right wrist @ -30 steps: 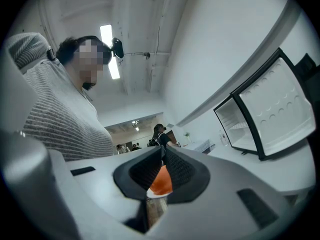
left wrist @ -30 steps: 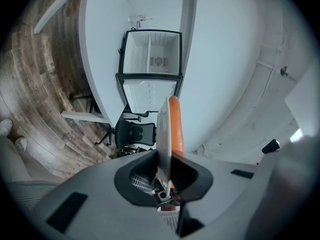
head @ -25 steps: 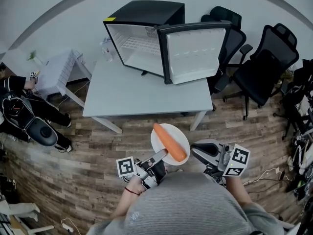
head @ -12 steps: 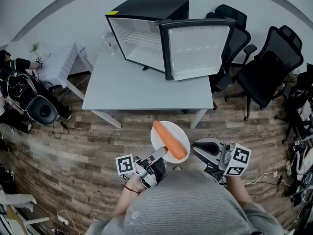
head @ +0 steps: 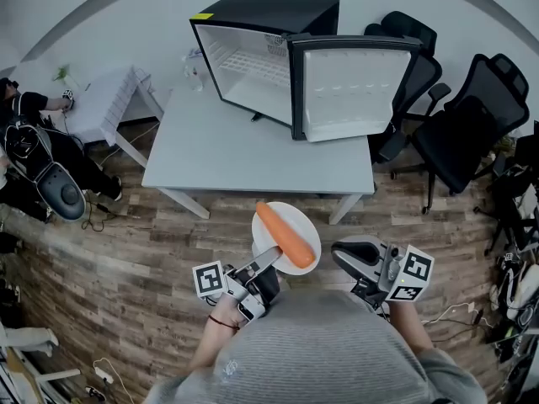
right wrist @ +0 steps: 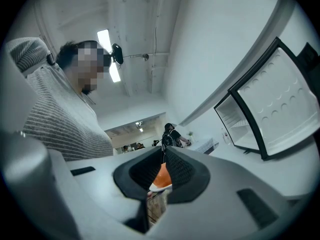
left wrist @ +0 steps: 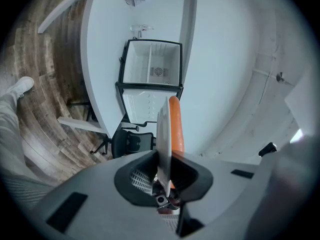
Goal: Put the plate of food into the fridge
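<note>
While we stand short of the white table (head: 253, 154), our left gripper (head: 271, 260) has its jaws drawn narrow onto the near rim of the white plate (head: 305, 225), pinching it. The left gripper view shows that plate edge-on, running straight up from between the pads. The plate hangs over the wood floor (head: 152, 259), just in front of the table's near edge and well apart from the fridge (head: 269, 15). A single carrot (head: 285, 236) lies slantwise across the plate, its thick end toward us. Our right gripper (head: 340, 256) sits just beside the plate on its right, apart from it. Its fingertips meet and there is nothing between them; in the right gripper view only a sliver of orange shows through the hollow behind the tips. The black fridge stands on the far side of the table with its door (head: 354, 87) swung wide open, baring a white inside with a wire shelf (head: 253, 66). Black office chairs (head: 455, 133) crowd the right of the room.
</note>
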A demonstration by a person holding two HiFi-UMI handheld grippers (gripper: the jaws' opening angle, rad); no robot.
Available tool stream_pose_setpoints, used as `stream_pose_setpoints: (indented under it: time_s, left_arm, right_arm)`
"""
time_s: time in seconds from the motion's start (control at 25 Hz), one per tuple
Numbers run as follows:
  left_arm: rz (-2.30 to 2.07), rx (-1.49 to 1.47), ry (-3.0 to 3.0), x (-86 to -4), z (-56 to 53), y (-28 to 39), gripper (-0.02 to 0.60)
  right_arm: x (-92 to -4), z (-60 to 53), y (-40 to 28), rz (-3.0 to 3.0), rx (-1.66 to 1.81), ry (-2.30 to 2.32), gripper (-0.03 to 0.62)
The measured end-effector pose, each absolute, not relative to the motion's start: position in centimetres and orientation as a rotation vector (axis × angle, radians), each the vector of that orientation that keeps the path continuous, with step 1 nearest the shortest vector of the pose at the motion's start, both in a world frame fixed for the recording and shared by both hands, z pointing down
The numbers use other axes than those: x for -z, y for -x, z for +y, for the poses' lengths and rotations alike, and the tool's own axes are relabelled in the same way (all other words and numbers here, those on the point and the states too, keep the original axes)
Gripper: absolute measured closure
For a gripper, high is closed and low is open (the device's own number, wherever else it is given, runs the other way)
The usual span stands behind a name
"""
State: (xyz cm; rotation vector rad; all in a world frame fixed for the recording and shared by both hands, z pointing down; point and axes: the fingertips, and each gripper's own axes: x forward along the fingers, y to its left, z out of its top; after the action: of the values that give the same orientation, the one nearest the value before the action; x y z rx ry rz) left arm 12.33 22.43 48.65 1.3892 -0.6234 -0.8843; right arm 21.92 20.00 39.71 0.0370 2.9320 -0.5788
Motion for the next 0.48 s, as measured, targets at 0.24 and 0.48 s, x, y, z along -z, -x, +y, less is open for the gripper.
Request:
stream_pose_setpoints:
  time_s: [0.24, 0.48]
  left_arm:
    - [-0.623, 0.891, -1.392, -48.9, 18.6, -7.5, 0.528]
    - [-0.606, 0.846, -1.4, -49.2, 13.9, -2.7, 0.528]
  right_arm:
    - [-39.6, 16.6, -17.5, 2.922, 0.574, -0.034, 0.576]
    - [-39.5, 12.2, -12.5, 2.901, 0.575, 0.006, 0.576]
